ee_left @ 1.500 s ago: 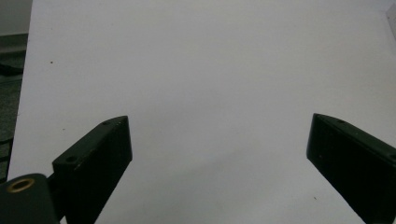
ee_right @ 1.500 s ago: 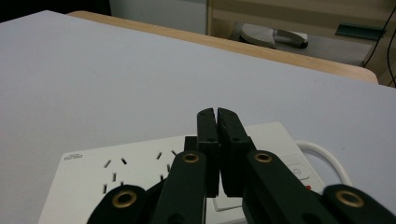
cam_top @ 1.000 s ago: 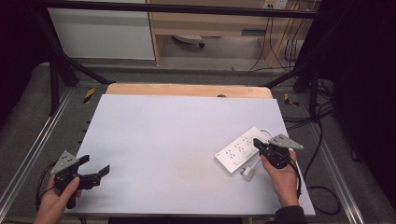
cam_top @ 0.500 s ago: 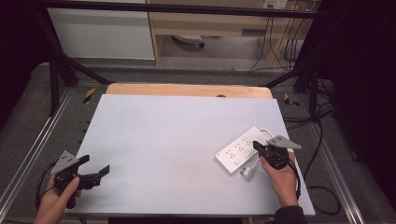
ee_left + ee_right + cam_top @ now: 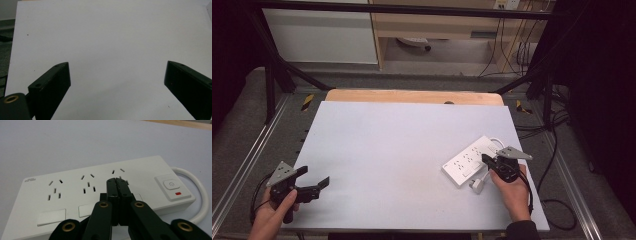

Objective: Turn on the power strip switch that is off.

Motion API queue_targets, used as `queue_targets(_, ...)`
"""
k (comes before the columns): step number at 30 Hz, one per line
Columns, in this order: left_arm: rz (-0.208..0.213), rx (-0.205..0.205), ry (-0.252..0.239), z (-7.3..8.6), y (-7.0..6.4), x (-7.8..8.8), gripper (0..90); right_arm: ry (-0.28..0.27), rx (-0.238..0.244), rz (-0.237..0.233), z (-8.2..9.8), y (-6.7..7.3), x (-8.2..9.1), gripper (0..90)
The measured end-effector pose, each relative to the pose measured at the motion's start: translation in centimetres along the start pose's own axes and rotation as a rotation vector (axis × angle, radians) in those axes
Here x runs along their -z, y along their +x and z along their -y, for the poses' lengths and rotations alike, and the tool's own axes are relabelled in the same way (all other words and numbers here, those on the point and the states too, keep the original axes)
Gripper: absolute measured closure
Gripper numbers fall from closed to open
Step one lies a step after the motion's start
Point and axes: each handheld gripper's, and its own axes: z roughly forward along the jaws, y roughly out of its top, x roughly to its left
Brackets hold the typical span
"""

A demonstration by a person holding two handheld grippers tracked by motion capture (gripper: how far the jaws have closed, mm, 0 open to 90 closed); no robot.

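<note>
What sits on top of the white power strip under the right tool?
Socket slots in three groups, a power button with a red mark, and blank flaps line the power strip. The shut right tool covers part of the third socket group; contact cannot be told.

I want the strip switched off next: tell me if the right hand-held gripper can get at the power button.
Probably yes. The right hand-held gripper, jaws shut, hovers over the power strip; the power button lies just beside its tips with nothing between.

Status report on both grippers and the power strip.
Left gripper open, idle at table's near left. Right gripper shut, empty, tips over the power strip. Nothing in the way.
</note>
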Motion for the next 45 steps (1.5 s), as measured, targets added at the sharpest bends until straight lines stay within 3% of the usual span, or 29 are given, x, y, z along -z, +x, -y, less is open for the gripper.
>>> queue_targets(45, 0.008, -0.007, 0.005, 0.01, -0.10, -0.08, 6.8, 0.049, 0.010, -0.038, 0.45, 0.59, -0.64, 90.0)
